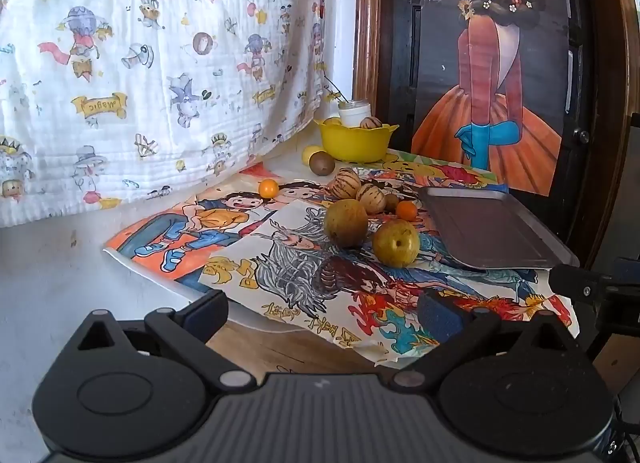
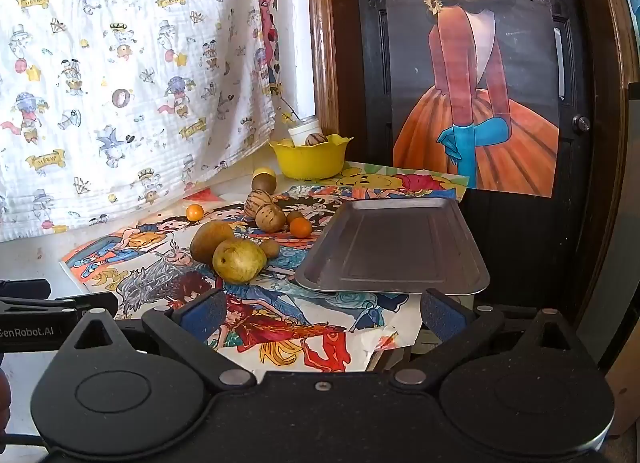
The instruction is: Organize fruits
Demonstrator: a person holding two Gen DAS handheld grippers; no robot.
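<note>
Starting with both grippers, left [image 1: 324, 311] and right [image 2: 324, 313], spread wide and empty; nearest pear [image 2: 239, 261] ahead-left of right gripper, tray [image 2: 394, 251] ahead-right. Approach low, straddle pear squarely, close gently.

We find the fruits [image 2: 240, 247] clustered on the drawings [image 2: 280, 327], left of the tray [image 2: 392, 247]; behind them sits the bowl [image 2: 308, 163], holding a cup [image 2: 306, 129]; two fruits [image 2: 264, 181] lie just before the bowl.
</note>
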